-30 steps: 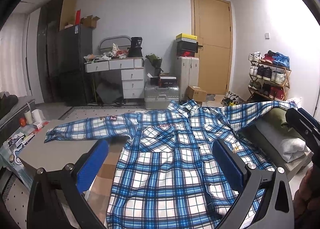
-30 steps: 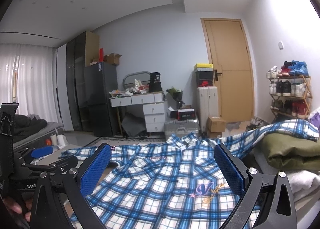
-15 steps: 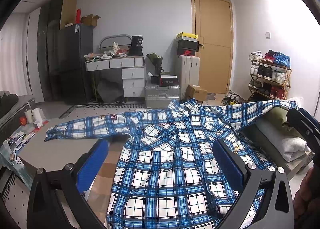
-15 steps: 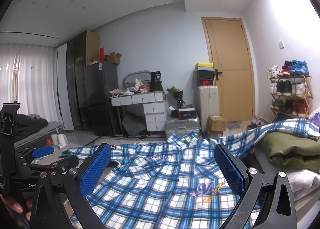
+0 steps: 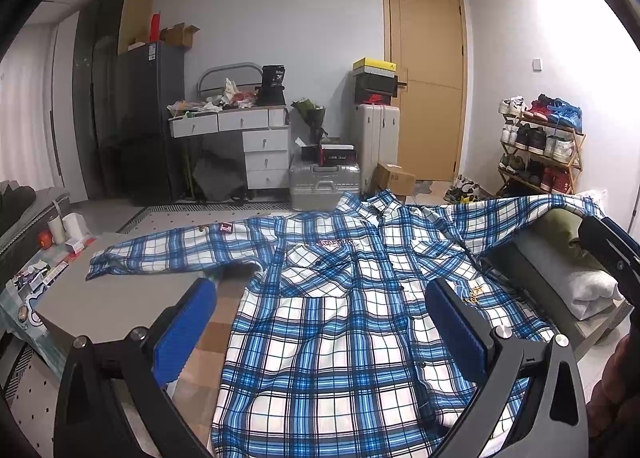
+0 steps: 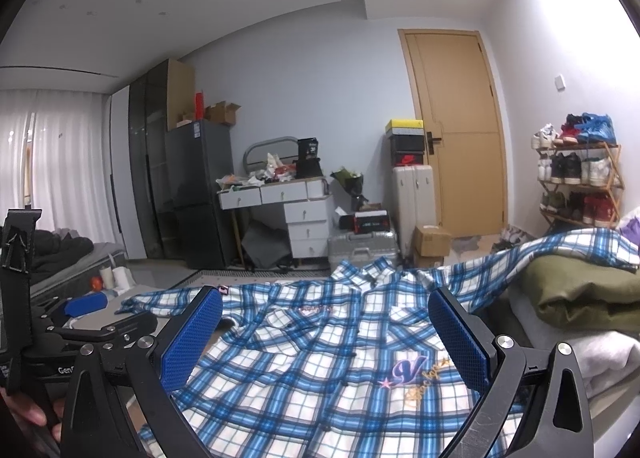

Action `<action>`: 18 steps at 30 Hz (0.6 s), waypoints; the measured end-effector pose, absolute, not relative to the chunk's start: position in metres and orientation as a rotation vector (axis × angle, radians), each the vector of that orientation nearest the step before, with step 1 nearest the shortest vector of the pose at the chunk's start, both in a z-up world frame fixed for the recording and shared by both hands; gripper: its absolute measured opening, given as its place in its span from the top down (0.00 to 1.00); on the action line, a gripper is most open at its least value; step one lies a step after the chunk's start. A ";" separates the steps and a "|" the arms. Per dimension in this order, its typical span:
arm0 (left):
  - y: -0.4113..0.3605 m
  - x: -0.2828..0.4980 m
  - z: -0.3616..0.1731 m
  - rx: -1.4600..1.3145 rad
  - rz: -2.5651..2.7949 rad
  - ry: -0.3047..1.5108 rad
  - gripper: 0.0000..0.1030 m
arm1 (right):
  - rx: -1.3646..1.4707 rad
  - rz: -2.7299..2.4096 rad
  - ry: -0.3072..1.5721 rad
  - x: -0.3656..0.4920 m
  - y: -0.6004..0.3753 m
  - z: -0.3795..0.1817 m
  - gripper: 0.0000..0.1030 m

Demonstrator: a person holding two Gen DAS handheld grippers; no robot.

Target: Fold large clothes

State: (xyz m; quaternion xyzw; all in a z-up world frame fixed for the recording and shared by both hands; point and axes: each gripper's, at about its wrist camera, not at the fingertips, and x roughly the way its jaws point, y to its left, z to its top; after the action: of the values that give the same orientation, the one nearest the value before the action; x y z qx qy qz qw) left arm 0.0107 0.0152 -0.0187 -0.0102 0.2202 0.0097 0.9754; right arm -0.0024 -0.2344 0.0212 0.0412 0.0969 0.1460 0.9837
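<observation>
The blue plaid shirt (image 5: 352,322) lies spread flat, front side up, just ahead of and below both grippers, its long axis running away from them toward the collar, with one sleeve stretched far to the left and the other to the right. The left gripper (image 5: 320,330) and the right gripper (image 6: 324,342) both hover above the hem end with their jaws wide apart, holding nothing. The right sleeve (image 6: 560,250) rests up on a pile of folded clothes (image 6: 580,294), so I judge that the right gripper is nearer to it and must lift it off this pile first.
</observation>
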 end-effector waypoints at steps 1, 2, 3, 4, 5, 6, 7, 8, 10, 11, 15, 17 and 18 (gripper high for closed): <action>0.015 0.011 -0.018 -0.021 0.018 0.443 0.01 | 0.084 0.288 0.198 -0.001 -0.235 0.020 0.00; 0.015 0.012 -0.019 -0.018 0.018 0.440 0.01 | 0.084 0.285 0.199 0.000 -0.235 0.019 0.00; 0.015 0.014 -0.020 -0.016 0.020 0.437 0.01 | 0.083 0.284 0.201 0.002 -0.236 0.018 0.00; 0.015 0.016 -0.021 -0.017 0.021 0.435 0.01 | 0.082 0.282 0.205 0.004 -0.236 0.016 0.00; 0.015 0.018 -0.022 -0.020 0.016 0.436 0.01 | 0.079 0.274 0.212 0.008 -0.237 0.015 0.00; 0.016 0.022 -0.024 -0.029 0.004 0.441 0.01 | 0.079 0.262 0.221 0.012 -0.238 0.013 0.00; 0.017 0.027 -0.026 -0.041 -0.012 0.447 0.01 | 0.082 0.255 0.230 0.015 -0.241 0.012 0.00; 0.018 0.031 -0.028 -0.054 -0.026 0.454 0.01 | 0.088 0.250 0.238 0.019 -0.244 0.011 0.00; 0.019 0.038 -0.033 -0.073 -0.054 0.461 0.01 | 0.134 0.243 0.263 0.030 -0.264 0.012 0.00; 0.019 0.041 -0.036 -0.079 -0.068 0.466 0.01 | 0.168 0.237 0.274 0.037 -0.280 0.013 0.00; 0.015 0.061 -0.052 -0.083 -0.114 0.508 0.01 | 0.255 0.095 0.317 0.058 -0.351 0.019 0.00; 0.012 0.070 -0.060 -0.076 -0.122 0.536 0.01 | 0.316 0.020 0.351 0.068 -0.394 0.021 0.00; 0.010 0.076 -0.064 -0.075 -0.126 0.553 0.01 | 0.332 -0.007 0.361 0.071 -0.408 0.021 0.00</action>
State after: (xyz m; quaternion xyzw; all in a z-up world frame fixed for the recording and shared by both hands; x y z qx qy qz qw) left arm 0.0759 0.0097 -0.0636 -0.0372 0.2726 -0.0621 0.9594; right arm 0.0711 -0.4075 0.0213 0.1645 0.1789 -0.0035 0.9700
